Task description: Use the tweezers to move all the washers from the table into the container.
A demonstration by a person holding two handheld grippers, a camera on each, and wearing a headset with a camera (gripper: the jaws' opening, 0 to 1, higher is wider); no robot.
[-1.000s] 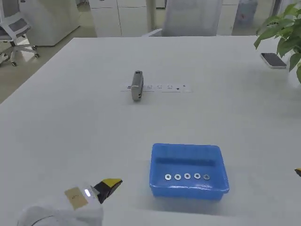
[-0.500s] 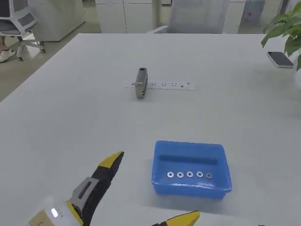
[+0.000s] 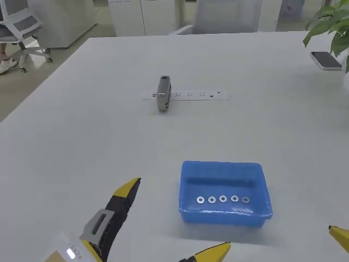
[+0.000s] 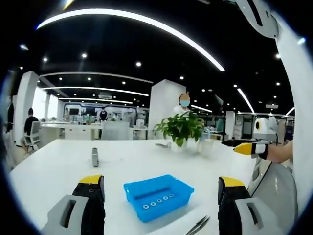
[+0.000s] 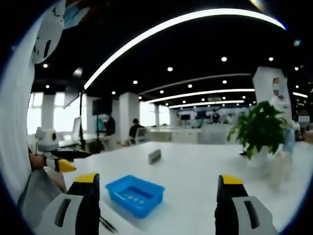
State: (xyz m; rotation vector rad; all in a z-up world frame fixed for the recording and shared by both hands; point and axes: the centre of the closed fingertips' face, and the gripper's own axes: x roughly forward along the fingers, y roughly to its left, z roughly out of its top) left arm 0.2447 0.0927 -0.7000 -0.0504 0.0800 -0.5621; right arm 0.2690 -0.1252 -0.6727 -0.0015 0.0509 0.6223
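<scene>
A blue container (image 3: 224, 173) sits on the white table, with several washers (image 3: 222, 199) lined up in a row inside it. My left gripper (image 3: 178, 215) is low at the front left of the container, open, nothing between its yellow-tipped jaws. In the left gripper view the container (image 4: 155, 188) lies ahead between the jaws, and the tweezers (image 4: 198, 225) lie on the table just in front of it. A yellow fingertip (image 3: 338, 236) of my right gripper shows at the lower right edge. My right gripper (image 5: 158, 179) is open and empty, with the container (image 5: 134, 192) ahead to its left.
A grey block (image 3: 163, 93) stands at one end of a white power strip (image 3: 193, 95) mid-table. A phone (image 3: 326, 60) and a potted plant (image 3: 330, 24) are at the far right. An office chair (image 3: 19, 33) stands off the table's left.
My left gripper has risen forward into the head view, both jaws now showing beside the container. The head camera has shifted slightly. The container and washers have stayed put.
</scene>
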